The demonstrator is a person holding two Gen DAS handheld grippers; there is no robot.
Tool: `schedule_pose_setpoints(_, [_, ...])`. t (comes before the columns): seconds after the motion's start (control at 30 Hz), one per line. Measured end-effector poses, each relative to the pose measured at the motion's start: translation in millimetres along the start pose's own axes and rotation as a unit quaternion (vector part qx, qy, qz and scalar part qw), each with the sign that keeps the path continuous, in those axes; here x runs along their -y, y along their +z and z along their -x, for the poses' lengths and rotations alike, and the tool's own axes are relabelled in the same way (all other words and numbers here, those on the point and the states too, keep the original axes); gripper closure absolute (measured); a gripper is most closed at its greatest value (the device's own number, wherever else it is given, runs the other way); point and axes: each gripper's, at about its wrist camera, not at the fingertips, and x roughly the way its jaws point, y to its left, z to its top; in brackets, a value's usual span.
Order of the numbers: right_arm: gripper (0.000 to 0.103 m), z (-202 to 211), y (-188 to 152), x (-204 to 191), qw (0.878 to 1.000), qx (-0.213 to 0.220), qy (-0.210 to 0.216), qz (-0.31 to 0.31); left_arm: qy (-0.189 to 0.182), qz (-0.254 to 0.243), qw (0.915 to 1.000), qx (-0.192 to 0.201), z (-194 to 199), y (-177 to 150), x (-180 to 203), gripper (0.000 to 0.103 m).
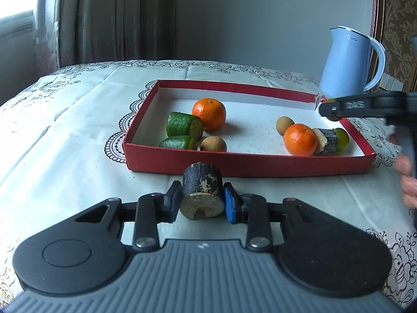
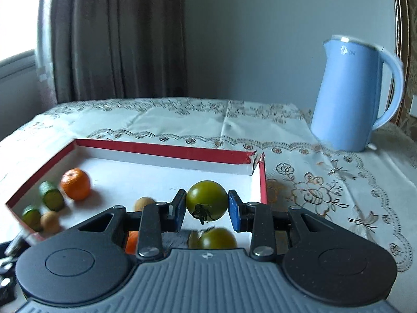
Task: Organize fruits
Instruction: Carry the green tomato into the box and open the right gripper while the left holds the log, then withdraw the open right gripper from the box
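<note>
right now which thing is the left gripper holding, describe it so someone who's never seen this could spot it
Find the red tray on the white embroidered tablecloth. Just outside its near wall, the left gripper is shut on a dark sugarcane chunk. Unlike the oranges and green pieces in the tray, it is a near-black stubby cylinder with a pale, notched cut end facing the camera.

table (image 1: 65, 120): embroidered cloth | on it: red tray (image 1: 234, 165), blue kettle (image 1: 346, 62)
</note>
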Motion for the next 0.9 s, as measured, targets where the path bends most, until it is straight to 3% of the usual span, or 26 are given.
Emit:
schedule_pose_setpoints(0.23, [0.070, -40.8, 5.3, 8.7, 0.999, -0.041, -0.018, -0.009, 0.000, 0.000, 1.0000, 0.000, -0.2, -0.2, -0.2, 0.072])
schedule_pose_setpoints(0.5, [0.069, -43.0, 2.9, 9.5, 0.999, -0.045, -0.018, -0.008, 0.000, 0.000, 1.0000, 0.000, 0.0, -0.4, -0.4, 0.072])
schedule_pose_setpoints(0.67, [0.040, -27.2, 4.4, 15.0, 0.999, -0.025, -0.014, -0.020, 0.000, -0.001, 1.0000, 0.000, -0.5, -0.6, -0.5, 0.072])
schedule_pose_setpoints(0.9, [0.033, 40.7, -16.7, 19.3, 0.999, 0.025, 0.010, -0.027, 0.002, -0.003, 1.0000, 0.000, -0.3, -0.5, 0.6, 0.072])
